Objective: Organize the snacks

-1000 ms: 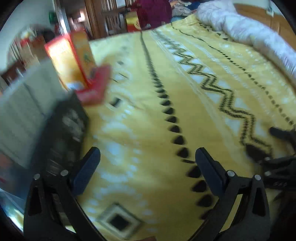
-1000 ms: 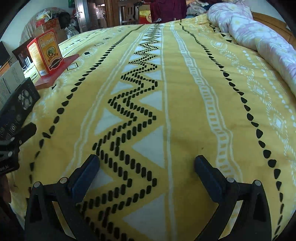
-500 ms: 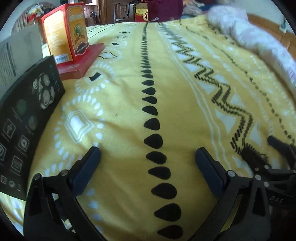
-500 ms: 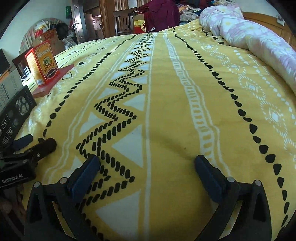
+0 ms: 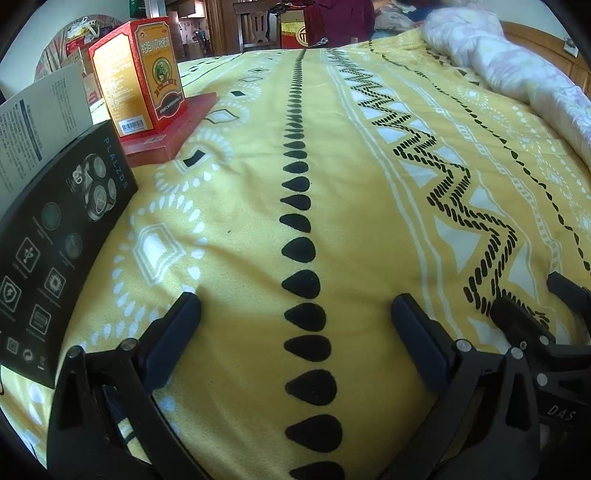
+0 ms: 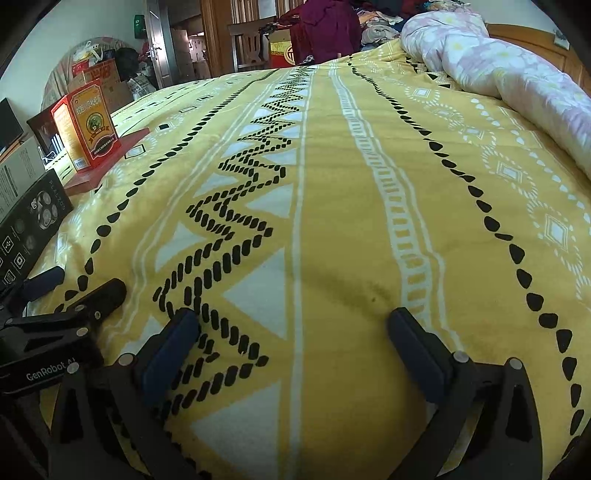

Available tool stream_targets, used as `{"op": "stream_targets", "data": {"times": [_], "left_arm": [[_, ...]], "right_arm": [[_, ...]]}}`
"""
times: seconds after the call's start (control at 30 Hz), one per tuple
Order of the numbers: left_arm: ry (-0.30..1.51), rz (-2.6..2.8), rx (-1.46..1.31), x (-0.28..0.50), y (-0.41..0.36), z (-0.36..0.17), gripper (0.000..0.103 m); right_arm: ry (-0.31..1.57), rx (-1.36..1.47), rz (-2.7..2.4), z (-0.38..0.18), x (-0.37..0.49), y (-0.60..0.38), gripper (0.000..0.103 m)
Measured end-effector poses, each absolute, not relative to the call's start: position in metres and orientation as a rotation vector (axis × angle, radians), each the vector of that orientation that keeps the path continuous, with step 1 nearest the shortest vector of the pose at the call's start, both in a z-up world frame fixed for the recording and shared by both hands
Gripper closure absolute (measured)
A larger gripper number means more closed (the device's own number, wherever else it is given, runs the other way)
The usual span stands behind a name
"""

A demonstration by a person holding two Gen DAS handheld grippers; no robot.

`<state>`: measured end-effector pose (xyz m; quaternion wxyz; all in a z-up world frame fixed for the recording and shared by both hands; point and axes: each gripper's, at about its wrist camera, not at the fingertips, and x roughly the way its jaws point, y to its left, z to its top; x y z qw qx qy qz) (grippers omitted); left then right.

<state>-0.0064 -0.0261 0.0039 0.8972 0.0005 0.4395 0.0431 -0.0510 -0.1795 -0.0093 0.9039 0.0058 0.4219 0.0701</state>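
Observation:
An upright red-and-orange box (image 5: 138,75) (image 6: 86,127) stands on a flat red box (image 5: 173,127) (image 6: 107,162) at the left edge of the yellow patterned bedspread (image 5: 332,166). A black box printed with a shaver (image 5: 55,243) (image 6: 27,229) leans nearer, with a grey-white box (image 5: 40,122) behind it. My left gripper (image 5: 295,325) is open and empty, low over the bedspread, right of the black box. My right gripper (image 6: 293,339) is open and empty too, beside the left one. Each gripper shows in the other's view.
A rolled pink floral quilt (image 6: 498,70) lies along the bed's right side. Beyond the bed's far end are a wooden chair (image 6: 251,44), dark red cloth (image 6: 325,29), cartons and bags (image 6: 99,70). A wooden headboard (image 6: 535,44) is at the right.
The left gripper has swung and settled, so the boxes now appear sharp at its left. The left gripper's fingers have come into the right wrist view at lower left. Both stay open.

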Motion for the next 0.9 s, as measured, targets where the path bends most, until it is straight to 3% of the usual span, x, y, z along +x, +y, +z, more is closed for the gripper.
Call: {"op": "stream_targets", "data": {"times": [0.9], "left_arm": [[0.91,0.083,-0.008,-0.0061,-0.0241,0.0041,0.0]], "right_arm": [[0.866,0.029,0.156,-0.0093,-0.0522,-0.1823,0.0]]}}
